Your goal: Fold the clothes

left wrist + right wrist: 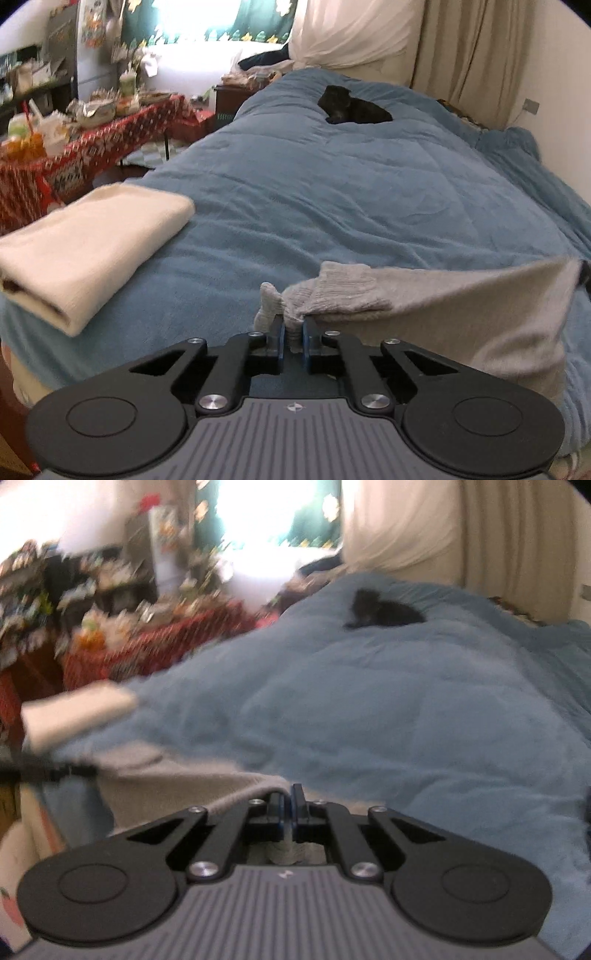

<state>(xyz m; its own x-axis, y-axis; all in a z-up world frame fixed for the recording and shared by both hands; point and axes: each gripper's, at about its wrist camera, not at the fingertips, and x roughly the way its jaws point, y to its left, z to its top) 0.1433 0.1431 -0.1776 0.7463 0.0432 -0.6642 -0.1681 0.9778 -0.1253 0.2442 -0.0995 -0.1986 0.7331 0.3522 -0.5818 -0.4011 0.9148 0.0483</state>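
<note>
Grey garment [461, 295] between both grippers [291, 332]

The bed is covered by a plain dusty-blue quilt [332, 192], with faint stitched squares showing in the left wrist view. On it lies a folded cream garment [92, 243], unpatterned, and near the far end a solid black shape [354, 107]. The garment [461, 306] in the grippers is pale grey, its cuff ribbed. The left gripper [291, 332] is black with 2 blue finger pads, and the right gripper [287, 808] looks the same, though blur hides most of its blue. Beside the bed stands a table under a red cloth [92, 155] with a white geometric print. Curtains [461, 44] are cream.
</note>
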